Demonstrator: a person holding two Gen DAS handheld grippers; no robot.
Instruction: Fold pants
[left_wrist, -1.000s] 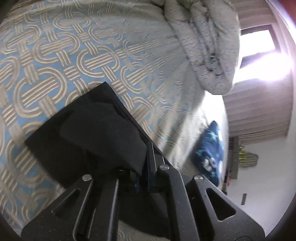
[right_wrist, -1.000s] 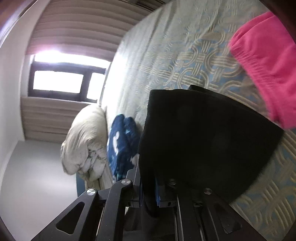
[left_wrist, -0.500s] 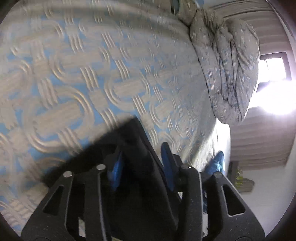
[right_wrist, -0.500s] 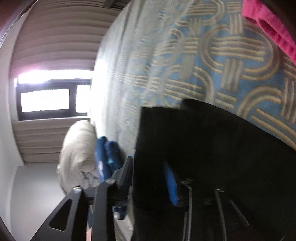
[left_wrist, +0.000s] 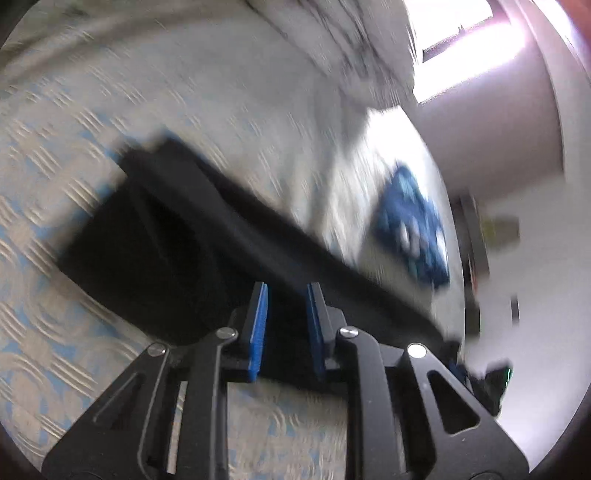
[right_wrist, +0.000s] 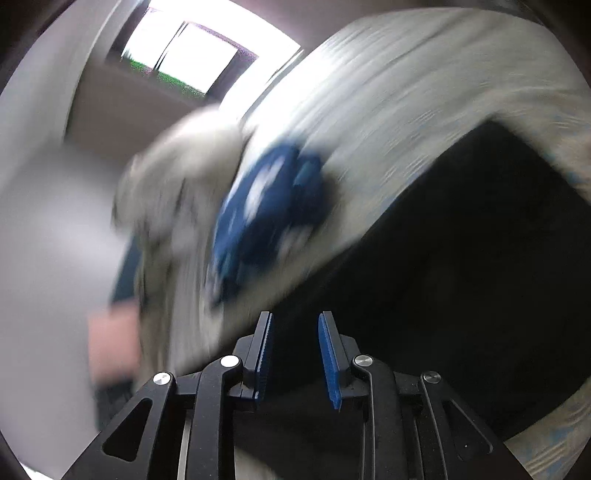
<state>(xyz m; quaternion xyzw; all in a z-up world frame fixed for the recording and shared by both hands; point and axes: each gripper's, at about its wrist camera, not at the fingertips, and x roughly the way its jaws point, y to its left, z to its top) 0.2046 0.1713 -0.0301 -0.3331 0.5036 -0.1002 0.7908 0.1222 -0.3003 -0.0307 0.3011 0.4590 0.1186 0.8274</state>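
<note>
While both views smear with motion blur, the black pants (left_wrist: 155, 236) lie in a folded slab on the bed (left_wrist: 55, 155), flat on its blue-and-beige woven-pattern cover. From the left wrist view, the left hand-held gripper (left_wrist: 286, 314) has its jaws parted, blue pads (left_wrist: 258, 325) facing each other across a clear gap, nothing pinched between them. The pants sit just ahead of those fingertips and run off to the left, with a long dark edge stretching away to the right behind the tips; whether the pads touch the cloth, the blur won't let me tell. Beyond that edge, a blue patterned garment (left_wrist: 410, 225) lies further off on the bed, and a rumpled pale quilt (left_wrist: 332, 40) is piled at the top, next to a bright window (left_wrist: 465, 48).

Over to the right wrist view: the right hand-held gripper (right_wrist: 295, 339) is also spread, blue pads (right_wrist: 330, 362) apart with only dark fabric seen between and behind them. The pants (right_wrist: 480, 266) fill the right side of this view as a big black mass, starting right at the fingertips and extending forward and right, bordered by the bed cover (right_wrist: 424, 92). To the left, the blue patterned garment (right_wrist: 266, 214) and the pale quilt (right_wrist: 173, 177) show as streaks, with the window (right_wrist: 199, 55) glowing above.
</note>
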